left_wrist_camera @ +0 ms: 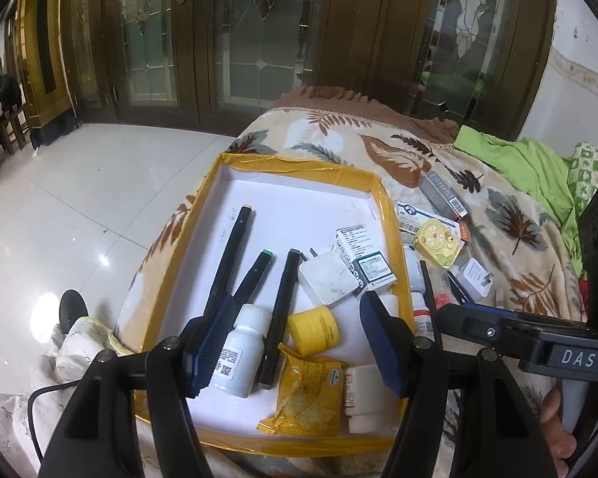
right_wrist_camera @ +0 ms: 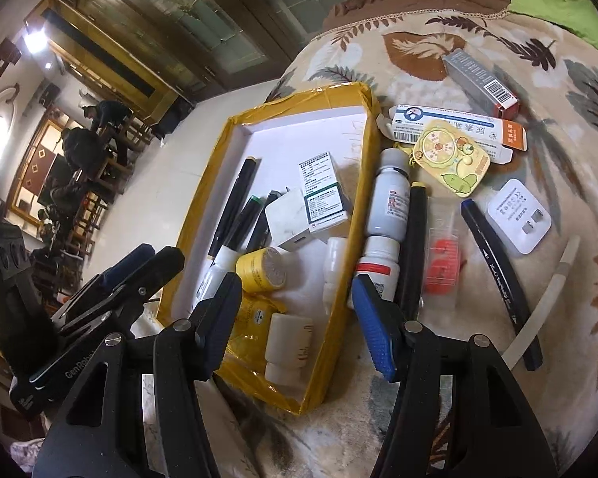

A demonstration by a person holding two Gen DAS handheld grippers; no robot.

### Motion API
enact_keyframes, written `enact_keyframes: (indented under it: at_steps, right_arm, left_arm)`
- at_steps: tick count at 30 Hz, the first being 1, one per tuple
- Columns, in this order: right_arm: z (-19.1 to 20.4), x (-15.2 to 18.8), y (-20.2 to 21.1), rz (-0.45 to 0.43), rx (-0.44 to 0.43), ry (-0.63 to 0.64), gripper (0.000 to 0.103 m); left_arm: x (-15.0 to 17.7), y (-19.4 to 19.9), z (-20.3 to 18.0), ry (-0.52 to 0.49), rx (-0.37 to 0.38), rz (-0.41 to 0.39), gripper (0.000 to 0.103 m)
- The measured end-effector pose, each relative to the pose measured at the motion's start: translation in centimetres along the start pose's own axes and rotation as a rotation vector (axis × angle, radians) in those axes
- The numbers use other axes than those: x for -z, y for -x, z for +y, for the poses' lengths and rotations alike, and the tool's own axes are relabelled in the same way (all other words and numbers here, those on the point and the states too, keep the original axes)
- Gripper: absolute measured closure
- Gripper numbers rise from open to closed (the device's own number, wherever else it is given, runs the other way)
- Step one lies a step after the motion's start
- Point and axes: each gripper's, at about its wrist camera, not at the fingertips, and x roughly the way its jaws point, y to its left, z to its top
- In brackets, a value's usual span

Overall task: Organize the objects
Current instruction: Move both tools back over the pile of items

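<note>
A yellow-taped cardboard tray (left_wrist_camera: 380, 189) (right_wrist_camera: 362, 183) lies on a leaf-patterned blanket. It holds black pens (left_wrist_camera: 229, 255), a white charger (left_wrist_camera: 327, 281), a medicine box (left_wrist_camera: 364, 257), a yellow jar (left_wrist_camera: 313, 324), a white bottle (left_wrist_camera: 239, 350), a yellow packet (left_wrist_camera: 307, 392) and a small white bottle (left_wrist_camera: 364, 396). My left gripper (left_wrist_camera: 297, 346) is open and empty above the tray's near end. My right gripper (right_wrist_camera: 295, 324) is open and empty over the tray's right wall. Right of the tray lie two white bottles (right_wrist_camera: 388, 207), a black pen (right_wrist_camera: 412, 247), an orange item in a clear bag (right_wrist_camera: 442, 257) and a white plug (right_wrist_camera: 518, 221).
More loose items lie on the blanket (right_wrist_camera: 418, 44): a yellow cartoon card (right_wrist_camera: 450, 155), a white-and-orange box (right_wrist_camera: 458, 123), a grey box (right_wrist_camera: 480, 81), a dark blue pen (right_wrist_camera: 498, 279) and a white tube (right_wrist_camera: 546, 298). Green cloth (left_wrist_camera: 518, 163) lies at the back right. Tiled floor (left_wrist_camera: 99, 199) lies left.
</note>
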Motion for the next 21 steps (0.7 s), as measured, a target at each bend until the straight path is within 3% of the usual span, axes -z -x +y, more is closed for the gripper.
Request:
enact_keyframes:
  at_steps: [17,19,21]
  right_arm:
    - [-1.4,0.6,0.6,-0.007,-0.01,-0.018,0.045]
    - [-2.1,0.8,1.1,-0.009,0.008,-0.016,0.045]
    - [-3.4,1.0,2.0,-0.016,0.039,-0.017,0.045]
  left_arm:
    - [0.6,-0.2,-1.8,-0.014,-0.011,0.031,0.037]
    - [0.8,-0.4,-2.1,-0.006,0.028,0.049,0.037]
    - [1.1,-1.0,-2.5,0.025,0.131,0.092,0.037]
